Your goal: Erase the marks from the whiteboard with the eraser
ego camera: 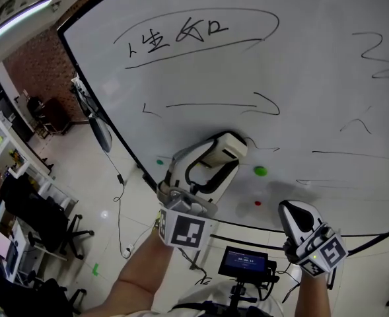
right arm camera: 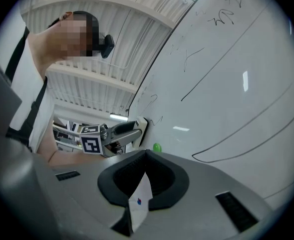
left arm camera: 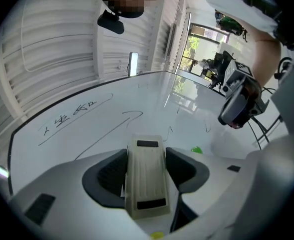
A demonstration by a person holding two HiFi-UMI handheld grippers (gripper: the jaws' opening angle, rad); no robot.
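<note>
The whiteboard [ego camera: 313, 111] carries black marks: circled characters [ego camera: 174, 38] at the top, a long arrowed line [ego camera: 214, 105] mid-board, and squiggles [ego camera: 379, 58] and strokes at the right. My left gripper [ego camera: 226, 152] is shut on a cream eraser [ego camera: 230, 144], whose end rests at the board just below the arrowed line. In the left gripper view the eraser [left arm camera: 146, 159] fills the gap between the jaws of the left gripper [left arm camera: 147, 184]. Further right, my right gripper [ego camera: 293, 211] hangs near the board's lower edge, shut and holding nothing, and its own view also shows the right gripper [right arm camera: 144, 184] shut.
A green magnet [ego camera: 260, 171], a small green dot [ego camera: 159, 162] and a red dot [ego camera: 258, 203] sit on the board near the eraser. The board's dark frame [ego camera: 260, 228] runs below. Beneath it are a small screen [ego camera: 246, 263], a cable and, at left, office chairs [ego camera: 42, 223].
</note>
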